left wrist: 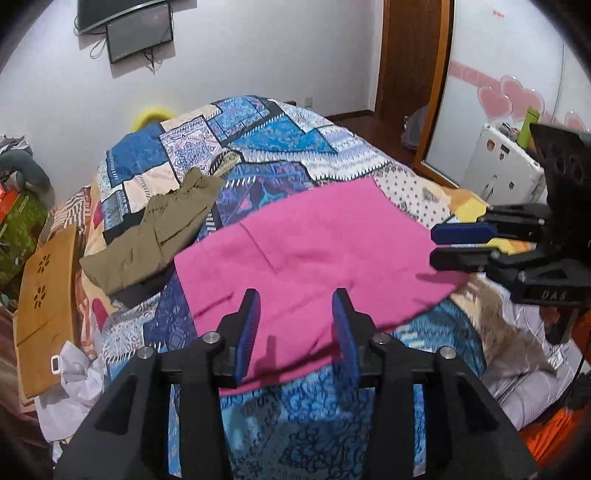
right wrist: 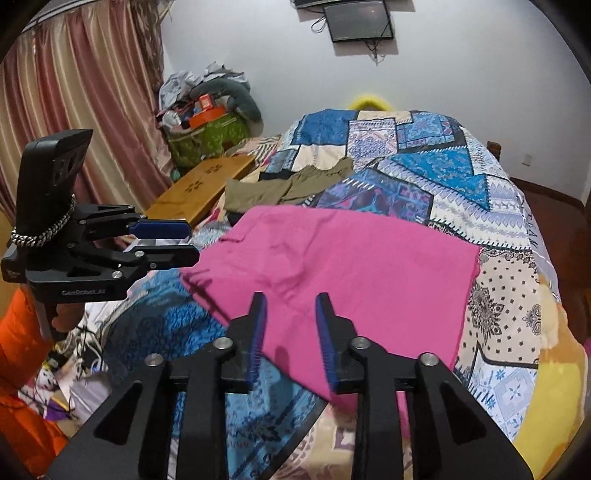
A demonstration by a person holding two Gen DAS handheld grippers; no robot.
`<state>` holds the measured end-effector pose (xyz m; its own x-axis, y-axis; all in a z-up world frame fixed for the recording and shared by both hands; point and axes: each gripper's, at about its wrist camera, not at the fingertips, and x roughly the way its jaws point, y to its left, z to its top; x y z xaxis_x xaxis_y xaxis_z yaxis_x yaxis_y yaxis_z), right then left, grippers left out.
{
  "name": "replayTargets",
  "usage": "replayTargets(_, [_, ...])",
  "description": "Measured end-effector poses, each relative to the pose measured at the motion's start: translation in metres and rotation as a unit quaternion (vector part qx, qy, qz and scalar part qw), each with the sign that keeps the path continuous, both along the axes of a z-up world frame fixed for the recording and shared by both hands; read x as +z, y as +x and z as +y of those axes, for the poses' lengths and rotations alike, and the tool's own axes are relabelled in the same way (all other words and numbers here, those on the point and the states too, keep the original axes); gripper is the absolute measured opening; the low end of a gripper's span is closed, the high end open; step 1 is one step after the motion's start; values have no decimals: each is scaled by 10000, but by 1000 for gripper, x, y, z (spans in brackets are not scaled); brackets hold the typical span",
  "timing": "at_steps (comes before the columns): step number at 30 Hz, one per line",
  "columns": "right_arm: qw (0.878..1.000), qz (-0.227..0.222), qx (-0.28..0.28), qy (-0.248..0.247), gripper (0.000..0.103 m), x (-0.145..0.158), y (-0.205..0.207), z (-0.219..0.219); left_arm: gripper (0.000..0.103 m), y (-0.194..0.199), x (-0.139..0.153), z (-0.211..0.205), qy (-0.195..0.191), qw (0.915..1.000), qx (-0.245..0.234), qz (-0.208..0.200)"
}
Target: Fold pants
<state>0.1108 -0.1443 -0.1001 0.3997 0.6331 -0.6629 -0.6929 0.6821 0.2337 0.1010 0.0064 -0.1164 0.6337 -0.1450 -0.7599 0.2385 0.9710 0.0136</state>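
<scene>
While the pink pants point(left wrist: 314, 251) lie folded flat on the quilt point(left wrist: 258, 147) of the bed, occupying the middle of both views, each gripper stands over their near edge with nothing between its pads. In the left wrist view the left gripper point(left wrist: 297, 325) fills the lower centre; its jaws are apart, and the pink cloth shows in the gap below them, not clamped. The right gripper point(left wrist: 434, 245) enters that view from the right edge, its two fingers lying one above the other with a narrow gap, just beside the right corner of the pants. In the right wrist view the right gripper point(right wrist: 291, 332) sits at lower centre, jaws apart over the near edge of the pants point(right wrist: 332, 266), and the left gripper point(right wrist: 194, 243) reaches in from the left, jaws slightly parted, at the left corner of the cloth. Whether any pad touches the fabric cannot be told.

Olive trousers point(left wrist: 155, 232) lie crumpled on the quilt left of the pink pants in the left view, and at upper centre in the right view point(right wrist: 291, 184), apart from them. A wooden board point(left wrist: 44, 288) leans at the left side of the bed. A dark screen point(right wrist: 358, 20) hangs on the white wall at the top of the frame, and pink curtains point(right wrist: 74, 110) fill the upper left of the right view. An orange sleeve point(right wrist: 18, 339) shows at lower left.
</scene>
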Motion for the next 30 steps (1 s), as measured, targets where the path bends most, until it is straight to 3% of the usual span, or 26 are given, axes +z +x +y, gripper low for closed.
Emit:
replayTargets(4, [9998, 166, -106, 37, 29, -8, 13, 7, 47, 17, -6, -3, -89, 9999, 52, 64])
replayTargets(8, [9989, 453, -129, 38, 29, -23, 22, 14, 47, 36, -23, -7, -312, 9987, 69, 389])
replayTargets(15, [9971, 722, -21, -249, 29, -48, 21, 24, 51, 40, -63, -13, -99, 9966, -5, 817])
replayTargets(18, [9970, 728, -57, -267, 29, -54, 18, 19, 60, 32, -69, -6, 11, 9976, 19, 693])
replayTargets(25, [9964, 770, -296, -210, 29, -55, 15, -5, 62, 17, -68, 18, 99, 9976, 221, 656])
replayTargets(30, [9960, 655, -524, -306, 29, -54, 9, -24, 63, 9, -67, 41, -46, 9960, 541, 707])
